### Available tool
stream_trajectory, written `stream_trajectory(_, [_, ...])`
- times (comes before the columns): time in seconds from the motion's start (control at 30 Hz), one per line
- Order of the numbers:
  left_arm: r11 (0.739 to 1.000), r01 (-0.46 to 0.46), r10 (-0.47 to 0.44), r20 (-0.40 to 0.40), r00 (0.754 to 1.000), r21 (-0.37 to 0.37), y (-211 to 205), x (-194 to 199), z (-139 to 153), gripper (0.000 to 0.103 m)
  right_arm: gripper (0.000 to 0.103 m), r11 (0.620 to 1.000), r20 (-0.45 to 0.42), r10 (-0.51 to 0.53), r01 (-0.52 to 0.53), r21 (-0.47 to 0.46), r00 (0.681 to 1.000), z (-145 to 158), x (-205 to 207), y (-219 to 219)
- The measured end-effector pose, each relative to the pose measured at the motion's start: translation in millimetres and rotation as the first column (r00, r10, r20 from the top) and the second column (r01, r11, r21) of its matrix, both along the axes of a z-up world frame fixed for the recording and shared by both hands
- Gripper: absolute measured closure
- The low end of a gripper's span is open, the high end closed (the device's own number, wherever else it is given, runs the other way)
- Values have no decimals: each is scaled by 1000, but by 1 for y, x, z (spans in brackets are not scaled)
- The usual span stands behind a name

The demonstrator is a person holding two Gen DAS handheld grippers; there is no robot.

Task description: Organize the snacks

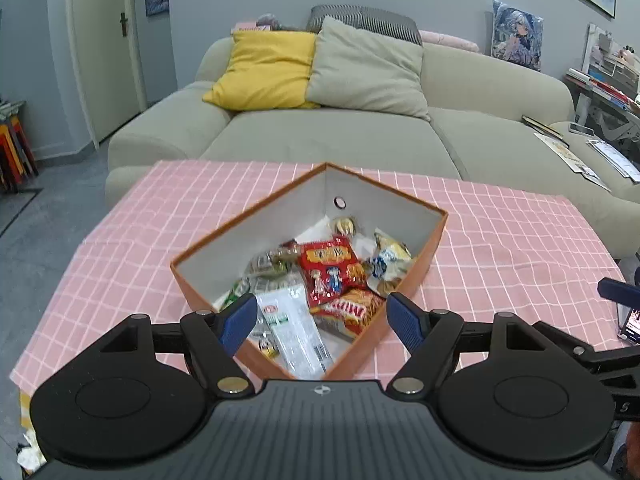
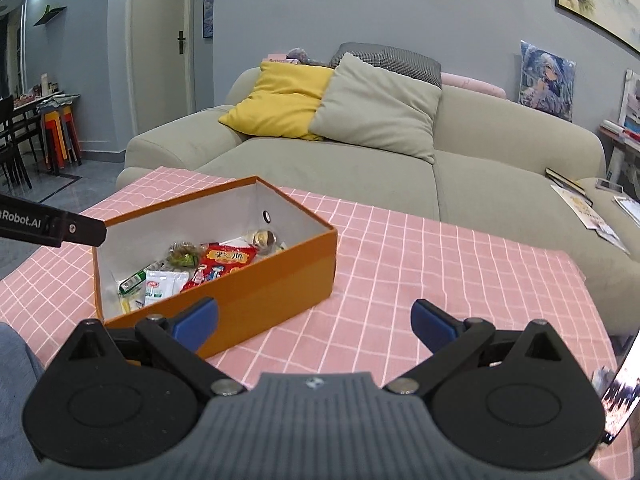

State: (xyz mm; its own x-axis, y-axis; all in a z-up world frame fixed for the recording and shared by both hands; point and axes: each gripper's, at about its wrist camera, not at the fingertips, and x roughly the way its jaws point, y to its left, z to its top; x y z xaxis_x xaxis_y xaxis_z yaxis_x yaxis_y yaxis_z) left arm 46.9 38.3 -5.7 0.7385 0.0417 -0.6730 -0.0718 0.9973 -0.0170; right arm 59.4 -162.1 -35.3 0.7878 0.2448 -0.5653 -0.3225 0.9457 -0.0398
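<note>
Black linkage left claw (image 1: 322,320), blue ribbed fingertips (image 1: 404,322), silver pivot screws, grey ribbed housing

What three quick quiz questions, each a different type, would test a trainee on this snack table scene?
1. True or false: the red rectangular snack packet lies inside the open orange cardboard box.
2. Multiple choice: the left gripper is A) shut on a packet, B) open and empty, C) out of view.
3. Fill in: the box stands on a ____ checked tablecloth.

Key: 1 true. 2 B. 3 pink. The right gripper is open and empty too.
</note>
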Motion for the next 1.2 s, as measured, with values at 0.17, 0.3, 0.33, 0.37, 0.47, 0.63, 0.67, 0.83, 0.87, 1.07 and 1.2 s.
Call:
stream_trajectory(0.17, [1000, -15, 15, -47, 999, 4, -3, -3, -13, 16, 4, 999, -37, 39, -39, 3, 999, -8, -2, 6])
stream_trajectory(0.3, [1000, -23, 24, -81, 996, 15, -4, -5, -25, 16, 4, 998, -62, 66, -66, 9, 996, -15, -2, 12])
stream_trajectory(0.33, [999, -26, 28, -87, 996, 19, -4, -5, -27, 16, 4, 998, -69, 70, -70, 12, 995, -16, -2, 13])
stream_trajectory(0.37, [999, -29, 31, -93, 995, 23, -4, -6, -29, 16, 4, 997, -75, 72, -72, 14, 995, -17, -1, 13])
stream_trajectory(0.47, [999, -35, 38, -104, 994, 29, -3, -7, -33, 16, 4, 997, -97, 71, -70, 22, 993, -19, 1, 14])
stream_trajectory(0.63, [999, -43, 45, -114, 992, 24, -1, -6, -36, 16, 4, 998, -129, 56, -51, 42, 990, -21, 6, 13])
stream_trajectory(0.67, [999, -44, 46, -115, 992, 23, -1, -5, -36, 16, 4, 998, -132, 53, -48, 43, 990, -21, 6, 13])
stream_trajectory(0.83, [999, -49, 51, -116, 992, 20, 0, -6, -34, 16, 4, 998, -134, 52, -46, 44, 990, -20, 6, 15])
stream_trajectory(0.87, [999, -49, 51, -114, 992, 19, 1, -6, -34, 16, 4, 998, -133, 54, -49, 45, 990, -20, 6, 16])
stream_trajectory(1.07, [999, -43, 44, -113, 993, 13, 0, -7, -32, 16, 4, 997, -125, 69, -63, 46, 990, -17, 6, 20])
stream_trajectory(1.2, [999, -44, 45, -115, 992, 13, -1, -6, -32, 16, 4, 997, -122, 74, -69, 46, 990, -16, 6, 21])
